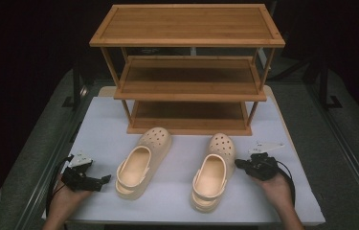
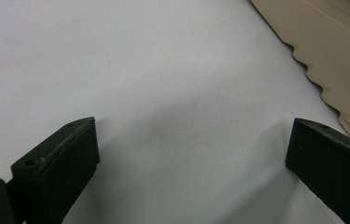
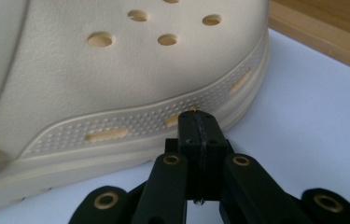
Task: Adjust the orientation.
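High view first: I see a three-tier wooden shelf rack point(image 1: 189, 72) standing at the far side of a white table sheet point(image 1: 177, 196), and two cream clogs in front of it, toes pointing toward the rack; the left clog point(image 1: 141, 163) sits angled, its toe leaning to the right, and the right clog point(image 1: 214, 171) lies a little nearer to me, well apart from the first. My left gripper point(image 1: 104, 179) rests low on the sheet just beside the heel end of the left clog, apart from it; my left hand point(image 1: 67, 196) comes in from the bottom edge. My right gripper point(image 1: 238, 163) points at the outer side of the right clog, its tip right at the sole; my right hand point(image 1: 275, 187) is behind it, cable looping around.

Left gripper view: the jaws stand wide apart over bare white sheet, nothing between them; the ridged sole edge of the left clog point(image 2: 331, 51) crosses the upper right corner.

Right gripper view: the jaws are pressed flat together, gripping nothing; the right gripper point(image 3: 199, 122) has its closed tip against the dotted side band of the right clog point(image 3: 116, 74), though I cannot tell whether it truly touches; the rack's bottom board point(image 3: 322, 28) shows at upper right.
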The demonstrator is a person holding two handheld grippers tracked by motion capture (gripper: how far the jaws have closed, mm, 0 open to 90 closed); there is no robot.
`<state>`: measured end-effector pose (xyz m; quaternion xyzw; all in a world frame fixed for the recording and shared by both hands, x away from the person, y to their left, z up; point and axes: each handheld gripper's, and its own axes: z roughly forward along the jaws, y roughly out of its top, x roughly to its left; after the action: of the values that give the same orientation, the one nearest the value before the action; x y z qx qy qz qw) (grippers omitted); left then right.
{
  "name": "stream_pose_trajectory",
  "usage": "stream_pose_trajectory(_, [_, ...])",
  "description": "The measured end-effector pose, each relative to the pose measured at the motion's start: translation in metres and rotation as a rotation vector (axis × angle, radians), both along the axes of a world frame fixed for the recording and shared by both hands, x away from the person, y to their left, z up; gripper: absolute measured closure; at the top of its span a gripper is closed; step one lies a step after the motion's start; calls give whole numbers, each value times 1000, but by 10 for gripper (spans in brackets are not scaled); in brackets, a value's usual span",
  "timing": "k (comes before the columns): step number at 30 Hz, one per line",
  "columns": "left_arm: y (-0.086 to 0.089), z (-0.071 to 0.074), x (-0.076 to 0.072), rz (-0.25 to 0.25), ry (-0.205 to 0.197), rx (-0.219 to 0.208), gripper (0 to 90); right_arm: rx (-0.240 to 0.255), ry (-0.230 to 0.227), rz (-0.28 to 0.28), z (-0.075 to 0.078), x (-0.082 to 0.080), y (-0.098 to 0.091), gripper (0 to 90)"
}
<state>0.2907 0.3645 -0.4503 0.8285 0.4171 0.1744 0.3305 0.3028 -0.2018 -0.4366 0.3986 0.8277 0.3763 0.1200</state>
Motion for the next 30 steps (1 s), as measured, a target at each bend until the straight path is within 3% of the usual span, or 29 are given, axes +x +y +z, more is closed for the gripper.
stream_pose_trajectory(13, [0,0,0,0,0,0,19,32,11,24,0,20,12,895])
stream_pose_trajectory(30, [0,0,0,1,2,-2,19,48,40,92,-1,54,47,895])
